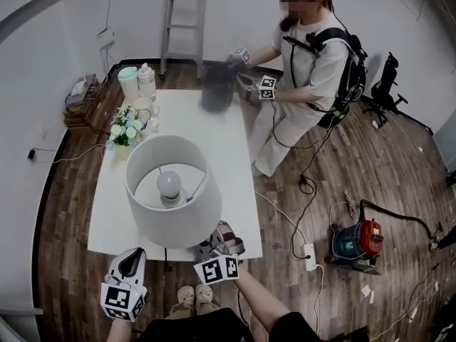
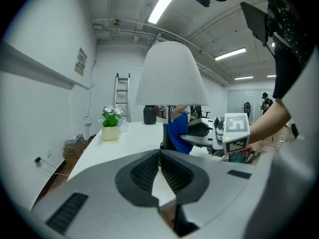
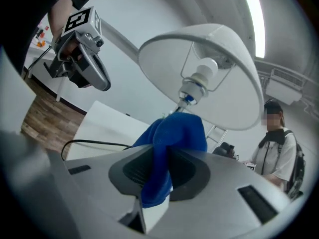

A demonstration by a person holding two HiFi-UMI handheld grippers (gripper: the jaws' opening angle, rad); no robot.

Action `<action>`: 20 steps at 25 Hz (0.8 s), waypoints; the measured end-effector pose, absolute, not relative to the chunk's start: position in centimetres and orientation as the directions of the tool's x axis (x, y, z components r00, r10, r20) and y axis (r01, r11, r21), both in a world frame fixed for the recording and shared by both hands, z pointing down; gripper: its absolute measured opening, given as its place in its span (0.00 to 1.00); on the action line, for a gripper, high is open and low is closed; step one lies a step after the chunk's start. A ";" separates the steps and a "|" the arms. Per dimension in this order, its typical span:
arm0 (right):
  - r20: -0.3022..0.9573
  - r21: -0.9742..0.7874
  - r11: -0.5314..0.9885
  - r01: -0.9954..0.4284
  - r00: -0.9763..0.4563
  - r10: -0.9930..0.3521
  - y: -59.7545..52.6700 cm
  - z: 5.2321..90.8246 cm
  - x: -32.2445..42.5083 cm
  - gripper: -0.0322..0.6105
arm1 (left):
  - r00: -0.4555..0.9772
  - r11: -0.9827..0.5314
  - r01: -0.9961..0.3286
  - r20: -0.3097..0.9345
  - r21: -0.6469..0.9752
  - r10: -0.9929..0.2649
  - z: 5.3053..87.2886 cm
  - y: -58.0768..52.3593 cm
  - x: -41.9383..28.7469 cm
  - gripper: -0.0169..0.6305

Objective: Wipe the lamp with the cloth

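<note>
Lamp (image 1: 173, 191) stands on the white table (image 1: 231, 144), just ahead of both grippers, and its white shade hangs over their tips. The right gripper (image 1: 216, 246) has its jaws pressed together on the blue cloth (image 3: 174, 141), which bulges out past the jaw tips, under the shade and close to the lamp's stem. The left gripper (image 2: 159, 156) is to its left, jaws closed with nothing between, pointing at the lamp.
</note>
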State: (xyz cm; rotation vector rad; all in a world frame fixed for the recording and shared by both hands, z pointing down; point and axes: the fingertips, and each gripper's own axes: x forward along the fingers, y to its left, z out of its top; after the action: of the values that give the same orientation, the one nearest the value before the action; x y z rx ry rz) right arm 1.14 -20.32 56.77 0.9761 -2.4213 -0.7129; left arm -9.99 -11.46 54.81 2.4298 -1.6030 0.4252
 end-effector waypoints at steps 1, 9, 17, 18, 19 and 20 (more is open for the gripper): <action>0.239 0.588 0.650 -0.481 -0.664 -0.708 -20.2 57.7 1.2 0.17 | 0.370 -0.390 -0.921 0.342 0.012 -0.864 54.8 -11.5 -9.9 0.05; 0.348 0.259 0.869 -0.422 -0.798 -0.491 -19.4 58.8 3.0 0.17 | 0.361 -0.381 -0.924 0.337 0.007 -0.870 54.4 -12.3 -9.6 0.05; -0.006 -0.519 0.782 -0.346 -0.913 -0.408 -28.2 53.8 7.6 0.17 | 0.343 -0.370 -0.929 0.352 -0.010 -0.871 54.1 -12.7 -9.8 0.05; -0.052 -0.586 0.764 -0.270 -0.928 -0.368 -28.9 53.3 6.9 0.17 | 0.340 -0.367 -0.930 0.355 -0.012 -0.871 54.2 -12.7 -9.8 0.05; -0.103 -0.645 0.742 -0.183 -0.941 -0.321 -29.4 52.8 6.1 0.17 | 0.334 -0.363 -0.932 0.359 -0.014 -0.871 54.3 -12.7 -9.9 0.05; -0.155 -0.689 0.718 -0.095 -0.949 -0.274 -29.8 52.2 5.1 0.17 | 0.328 -0.358 -0.934 0.363 -0.017 -0.872 54.3 -12.7 -10.0 0.05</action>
State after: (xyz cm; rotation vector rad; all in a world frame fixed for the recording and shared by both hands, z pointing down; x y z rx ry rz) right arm 5.14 -29.78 52.20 0.3434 -3.1384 1.2359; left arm -9.96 -12.72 54.33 2.3942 -1.6521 0.4639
